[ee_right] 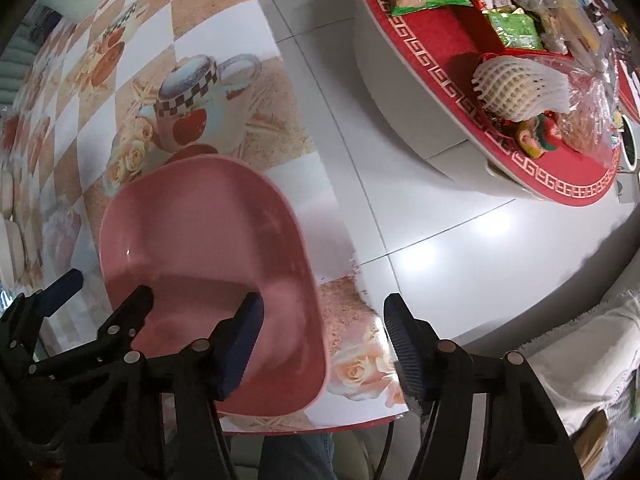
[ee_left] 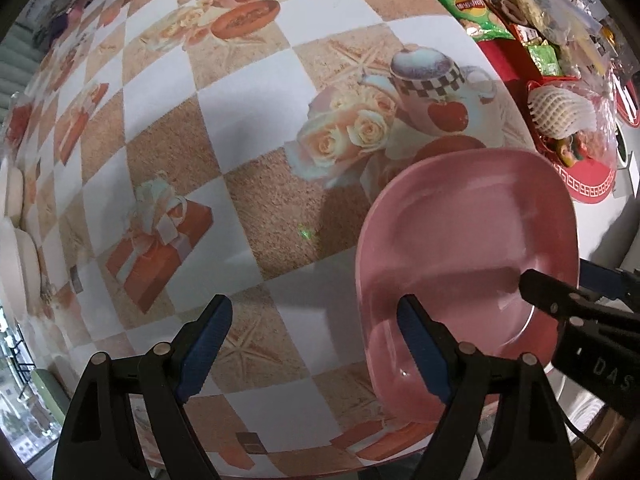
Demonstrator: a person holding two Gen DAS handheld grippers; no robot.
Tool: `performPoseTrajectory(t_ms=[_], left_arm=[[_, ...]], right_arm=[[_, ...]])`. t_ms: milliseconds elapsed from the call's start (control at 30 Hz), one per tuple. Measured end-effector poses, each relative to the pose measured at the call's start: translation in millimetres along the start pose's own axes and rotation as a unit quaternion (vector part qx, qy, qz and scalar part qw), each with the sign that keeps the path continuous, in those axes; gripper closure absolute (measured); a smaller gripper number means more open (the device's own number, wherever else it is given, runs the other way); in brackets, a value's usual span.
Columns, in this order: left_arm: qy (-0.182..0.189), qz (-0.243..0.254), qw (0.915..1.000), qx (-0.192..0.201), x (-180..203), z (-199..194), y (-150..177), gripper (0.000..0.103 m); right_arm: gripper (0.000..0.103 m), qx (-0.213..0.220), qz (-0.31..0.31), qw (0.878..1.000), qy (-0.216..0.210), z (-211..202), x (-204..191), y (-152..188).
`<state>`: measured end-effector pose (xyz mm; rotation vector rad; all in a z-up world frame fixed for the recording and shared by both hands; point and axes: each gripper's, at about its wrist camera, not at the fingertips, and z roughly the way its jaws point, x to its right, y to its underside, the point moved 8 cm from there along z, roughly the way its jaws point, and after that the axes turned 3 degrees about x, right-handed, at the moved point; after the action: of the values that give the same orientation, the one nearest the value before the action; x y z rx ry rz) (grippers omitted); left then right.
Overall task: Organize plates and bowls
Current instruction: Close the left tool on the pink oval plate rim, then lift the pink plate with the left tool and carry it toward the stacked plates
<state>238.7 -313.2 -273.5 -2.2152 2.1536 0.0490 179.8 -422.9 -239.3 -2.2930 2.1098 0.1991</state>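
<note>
The left gripper [ee_left: 320, 344] hangs wide open over the tablecloth-covered table [ee_left: 168, 128], holding nothing; its right finger overlaps the near-left rim of the glossy pink squarish plastic plate [ee_left: 468, 248]. That plate lies near the table's front right corner, long axis running away from the person. The right gripper [ee_right: 324, 340] is nearer: half open, its 2 fingers straddle the plate's right rim without visibly pressing it.

the pink plate [ee_right: 208, 248] had its near rim hidden behind the right gripper's [ee_right: 324, 344] inner finger, so contact there could not be told. cream dishes [ee_left: 18, 240] were cut off by the left wrist view's edge. the snack packets [ee_left: 560, 12] blurred together, labels unreadable.
</note>
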Motion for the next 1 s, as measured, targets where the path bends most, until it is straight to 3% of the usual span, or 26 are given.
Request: performPoseTrajectory(t_ms=[100, 167, 200, 233, 400, 567, 733, 1000], left_arm=[[0.013, -0.004, 0.9999, 0.0, 3.3, 0.9, -2.1, 0.023], [0.021, -0.004, 0.9998, 0.0, 5.3, -0.6, -3.3, 0.027], [0.026, -0.004, 0.9997, 0.0, 7.0, -1.1, -4.0, 0.031], [0.033, -0.006, 0.9995, 0.001, 9.7, -1.8, -4.9, 0.038], [0.06, 0.01, 0.9982, 0.005, 27.7, -7.0, -3.1, 0.075], [0.06, 0.012, 0.9981, 0.006, 24.6, -5.5, 1.7, 0.075], [0.049, 0.012, 0.9987, 0.01, -5.2, -10.1, 20.0, 0.075], [0.035, -0.009, 0.9993, 0.012, -66.8, -8.5, 54.6, 0.075]], right_arm=[[0.045, 0.006, -0.012, 1.0, 0.006, 0.6, -0.6, -0.3], [0.059, 0.016, -0.023, 1.0, -0.002, -2.7, -4.4, -2.6], [0.074, 0.017, -0.028, 0.999, -0.01, -4.0, -8.0, -3.4], [0.08, 0.014, -0.034, 0.999, -0.008, -3.8, -10.7, -3.2], [0.079, 0.01, -0.027, 0.999, -0.013, -2.0, -13.2, -1.8], [0.079, 0.006, -0.033, 0.999, -0.012, 0.5, -22.2, 4.7], [0.079, 0.001, -0.051, 0.999, -0.013, 6.7, -44.0, 15.0], [0.079, -0.011, -0.093, 0.995, -0.019, 18.3, -111.9, 37.9]])
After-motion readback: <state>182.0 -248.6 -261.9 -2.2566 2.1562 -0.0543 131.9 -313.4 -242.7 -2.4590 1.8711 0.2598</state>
